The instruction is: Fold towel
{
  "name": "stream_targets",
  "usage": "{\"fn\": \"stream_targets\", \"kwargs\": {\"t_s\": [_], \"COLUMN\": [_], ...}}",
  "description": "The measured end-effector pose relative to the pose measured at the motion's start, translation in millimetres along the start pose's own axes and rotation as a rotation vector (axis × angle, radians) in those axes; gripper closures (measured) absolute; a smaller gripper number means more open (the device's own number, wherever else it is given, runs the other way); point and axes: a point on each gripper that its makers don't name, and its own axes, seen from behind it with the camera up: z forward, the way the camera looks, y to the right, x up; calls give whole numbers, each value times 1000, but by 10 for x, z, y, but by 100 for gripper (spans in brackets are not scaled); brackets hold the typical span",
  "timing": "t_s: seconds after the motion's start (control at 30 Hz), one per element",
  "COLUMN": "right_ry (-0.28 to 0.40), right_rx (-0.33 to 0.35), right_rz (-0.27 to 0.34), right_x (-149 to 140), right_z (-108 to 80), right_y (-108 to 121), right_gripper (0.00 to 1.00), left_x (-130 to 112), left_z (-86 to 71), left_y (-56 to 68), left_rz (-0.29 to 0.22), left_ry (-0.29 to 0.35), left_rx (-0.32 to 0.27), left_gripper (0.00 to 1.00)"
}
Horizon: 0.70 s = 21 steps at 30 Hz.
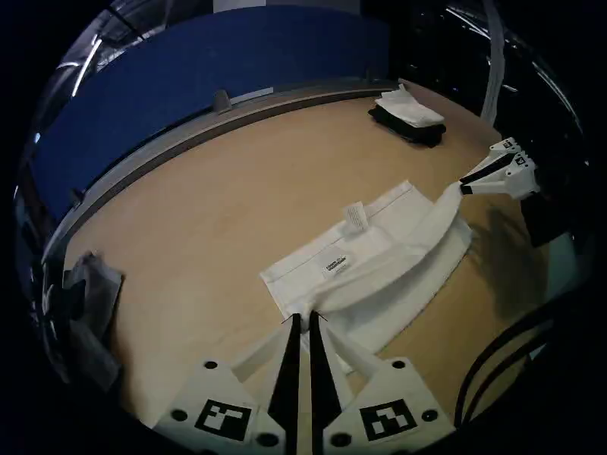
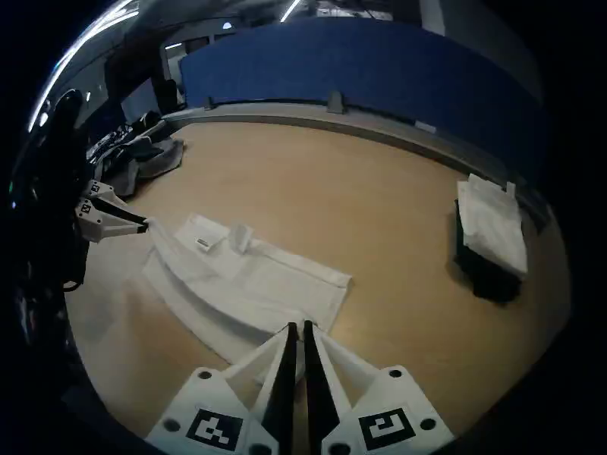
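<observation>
Nearest, at the bottom centre of the left gripper view, the left gripper (image 1: pixel 302 317) has its jaws drawn almost together. Only a thin gap remains, and they pinch one end of a raised fold of the white towel (image 1: pixel 379 250). At the bottom centre of the right gripper view, the right gripper (image 2: pixel 297 326) is closed to the same narrow gap on the other end of that fold.

The towel lies in the middle of the wooden table (image 1: pixel 212 212). Most of it is flat on the surface. The gripped edge is lifted off the table as a ridge running between the two grippers. A small sewn tag (image 1: pixel 355 214) stands up near the towel's far edge.

Further off, at the upper right of the left gripper view, a stack of folded towels (image 1: pixel 410 112) sits on a black base, well apart from the towel in work. A grey cloth (image 1: pixel 91 299) lies at the left edge of the table. Behind the table's far edge runs a blue partition (image 1: pixel 212 91).
</observation>
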Motion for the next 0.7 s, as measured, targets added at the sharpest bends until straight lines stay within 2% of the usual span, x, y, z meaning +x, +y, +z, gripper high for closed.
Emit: {"fn": "stream_targets", "kwargs": {"t_s": [0.5,0.7], "right_ry": [-70,-79], "right_rx": [-3,-12], "right_rz": [73,82], "right_x": [-59,-83], "right_z": [310,387], "right_y": [177,201], "right_gripper": [94,94], "left_x": [-24,-48], "left_z": [328,415], "left_y": [-150,-184], "left_rz": [-1,-1], "left_ry": [-47,-61], "left_rx": [7,19], "left_gripper": [92,91]}}
